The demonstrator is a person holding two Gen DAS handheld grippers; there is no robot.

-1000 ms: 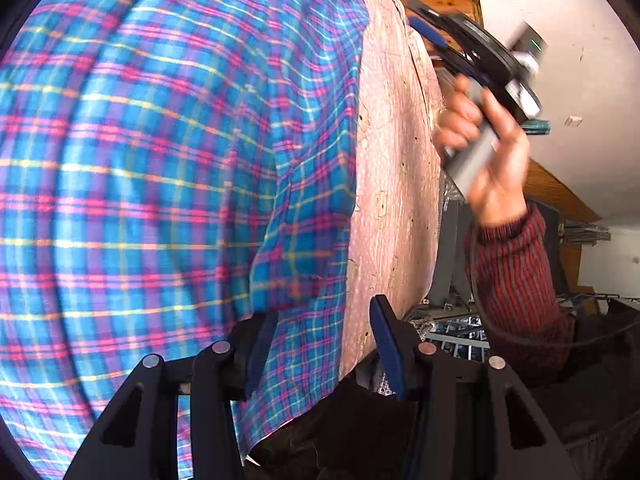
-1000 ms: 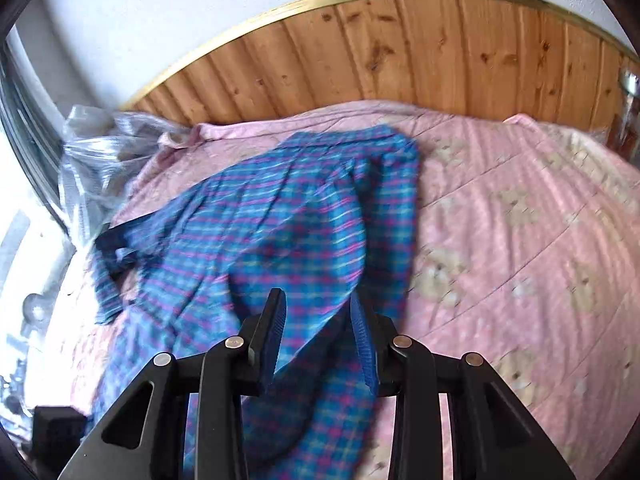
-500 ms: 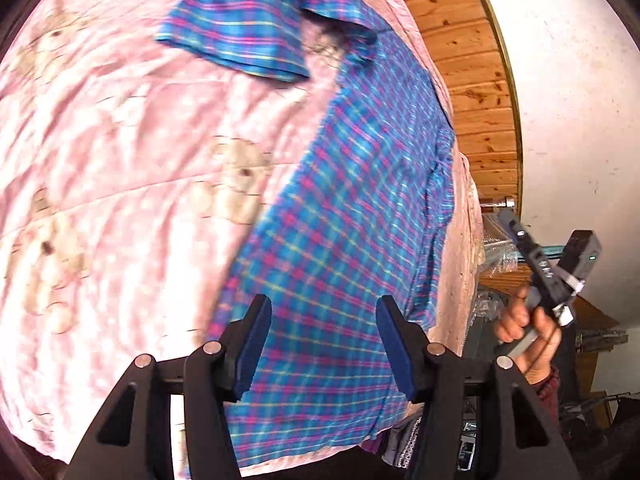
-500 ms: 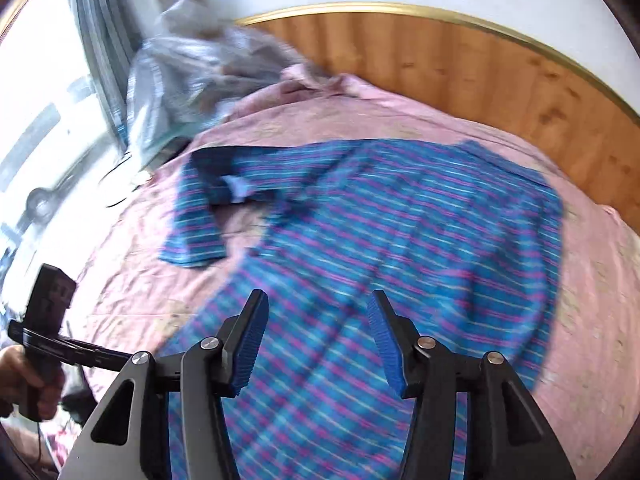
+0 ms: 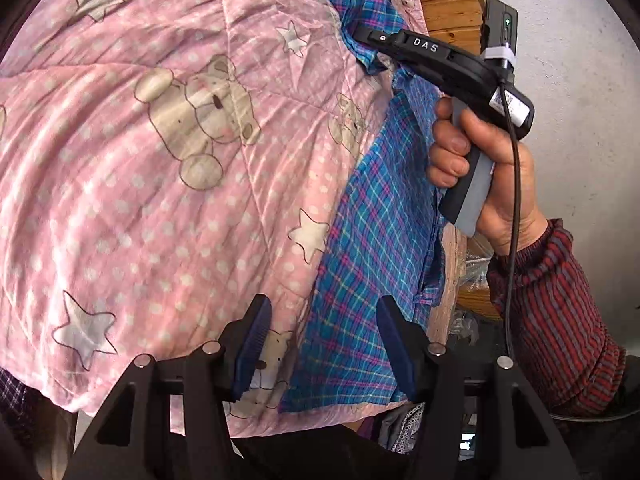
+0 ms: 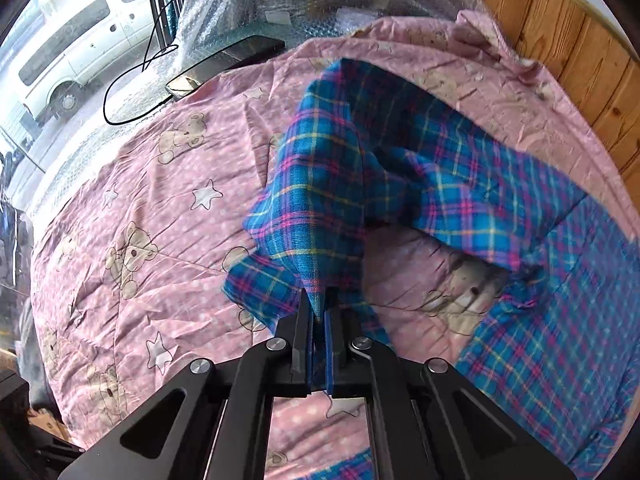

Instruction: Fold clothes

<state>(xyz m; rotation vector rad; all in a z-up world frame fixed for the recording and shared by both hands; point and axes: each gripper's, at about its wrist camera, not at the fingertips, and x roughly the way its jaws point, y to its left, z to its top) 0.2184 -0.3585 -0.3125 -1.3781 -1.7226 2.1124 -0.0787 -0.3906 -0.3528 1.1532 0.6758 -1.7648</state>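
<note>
A blue plaid shirt (image 5: 380,216) lies on a pink quilt (image 5: 160,180) printed with bears and stars. In the left wrist view my left gripper (image 5: 320,340) hangs open just above the shirt's lower hem at the bed's near edge, nothing between its fingers. Farther up that view the right gripper (image 5: 362,36), held by a hand (image 5: 488,168) in a striped red sleeve, reaches the sleeve end of the shirt. In the right wrist view my right gripper (image 6: 318,316) is shut on the shirt's sleeve (image 6: 320,184), which is lifted off the quilt and drapes back to the shirt body (image 6: 560,320).
Bubble wrap (image 6: 280,4) and a dark flat object (image 6: 224,64) with a black cable lie at the bed's far side by a window. A wooden headboard (image 6: 568,52) runs along the right. The bed edge drops off below the left gripper.
The right gripper has gone from open above the shirt to shut on the sleeve, now lifted. The left gripper has swung toward the hem, staying open.
</note>
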